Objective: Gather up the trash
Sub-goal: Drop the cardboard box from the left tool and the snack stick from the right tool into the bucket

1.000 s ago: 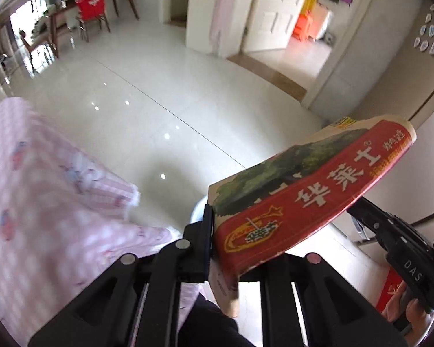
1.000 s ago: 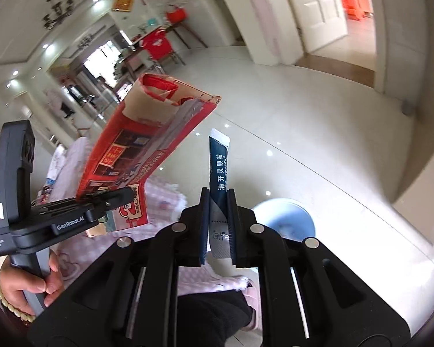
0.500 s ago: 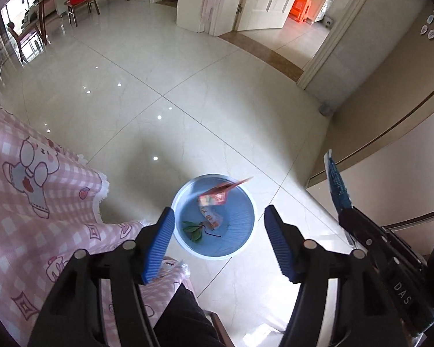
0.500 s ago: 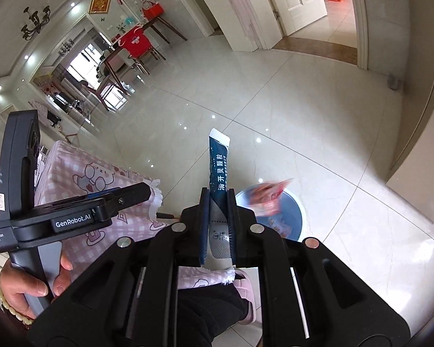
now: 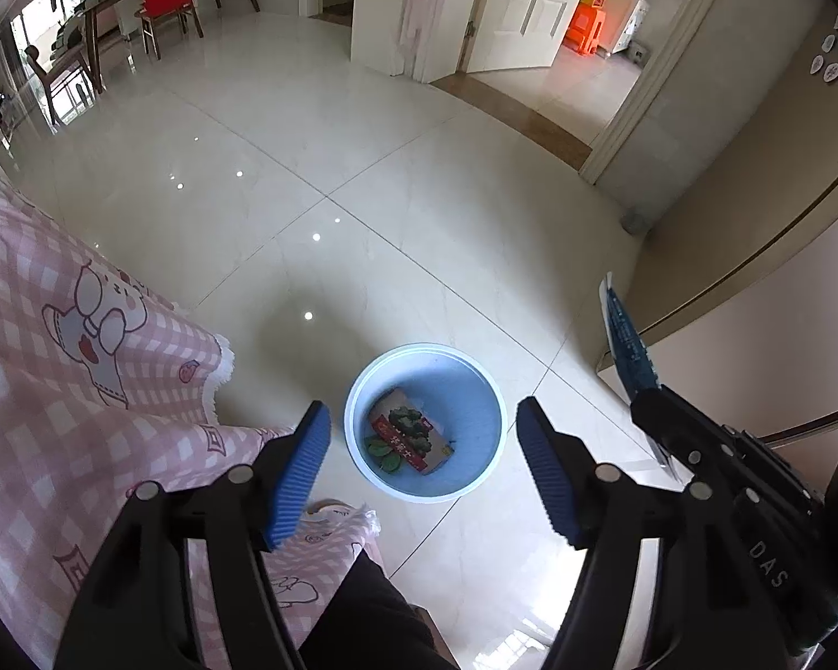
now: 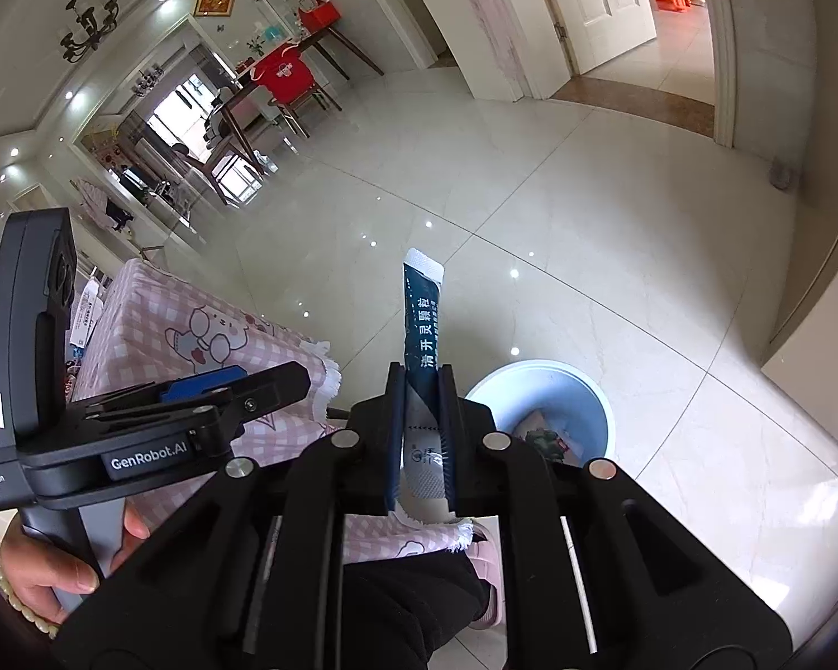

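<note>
Left gripper (image 5: 419,460): ribbed blue pads, jaws opening, nothing between them, low centre of frame above round pale-blue plastic trash bin (image 5: 477,360) on glossy tiled floor (image 5: 318,167). Flat red printed carton (image 5: 410,431) lies inside bin beside green leaves (image 5: 382,453). Right gripper (image 6: 422,435): jaws clenched on slim dark-blue foil sachet (image 6: 422,329), upright, white crimped top. Pink checked cloth (image 5: 56,368), frayed edge, drapes tabletop at left.

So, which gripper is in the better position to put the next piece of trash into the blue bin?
The right gripper. It is shut on the dark sachet, and the blue bin stands on the floor just below. The left gripper is opening, with nothing between its fingers.
</note>
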